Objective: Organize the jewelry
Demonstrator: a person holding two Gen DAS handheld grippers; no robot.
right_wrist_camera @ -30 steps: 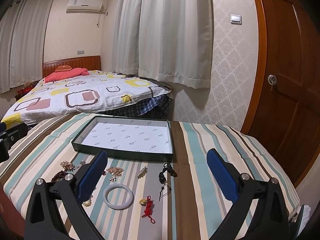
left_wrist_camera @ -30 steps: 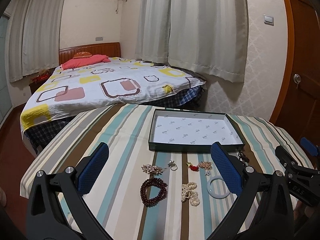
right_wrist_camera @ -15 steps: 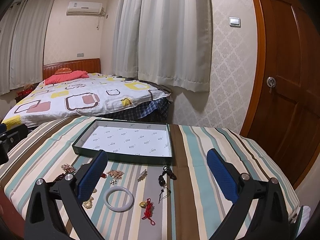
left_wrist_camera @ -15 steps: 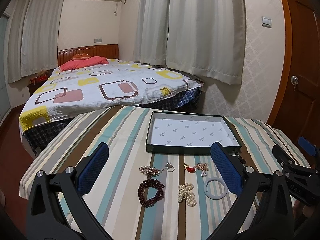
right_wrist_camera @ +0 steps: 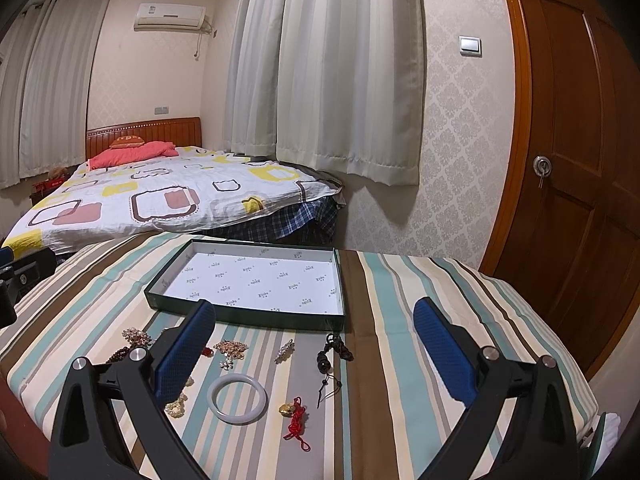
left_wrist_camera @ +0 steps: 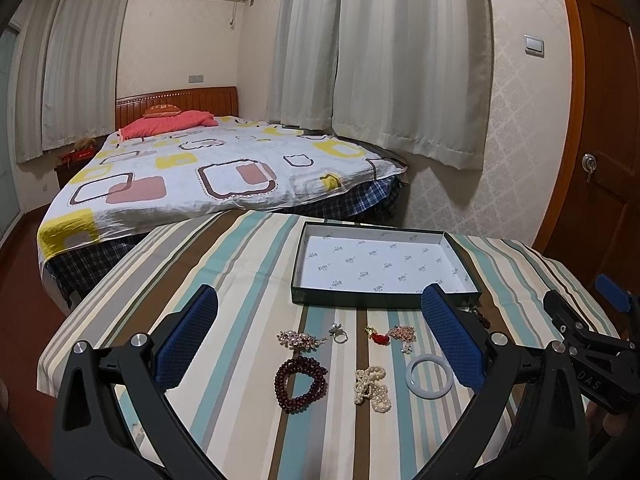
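Note:
Several jewelry pieces lie on a striped tablecloth in front of a dark green tray (left_wrist_camera: 384,302) with white lining, also in the right wrist view (right_wrist_camera: 244,314). I see a dark red bead bracelet (left_wrist_camera: 300,383), a pearl strand (left_wrist_camera: 372,389), a white bangle (left_wrist_camera: 428,375) (right_wrist_camera: 237,398), a brooch (left_wrist_camera: 300,339), a ring (left_wrist_camera: 339,334), a red knot charm (right_wrist_camera: 297,420) and a black bead pendant (right_wrist_camera: 332,354). My left gripper (left_wrist_camera: 320,340) is open and empty above them. My right gripper (right_wrist_camera: 316,352) is open and empty too.
The table (left_wrist_camera: 240,264) ends close to the front and sides. A bed (left_wrist_camera: 208,172) stands behind it, curtains (left_wrist_camera: 380,60) and a wooden door (right_wrist_camera: 580,184) to the right. The right gripper's body (left_wrist_camera: 592,344) shows at the left view's right edge.
Both grippers have pulled back and risen slightly, so the tray and jewelry sit a little lower and farther in view. Nothing was picked up.

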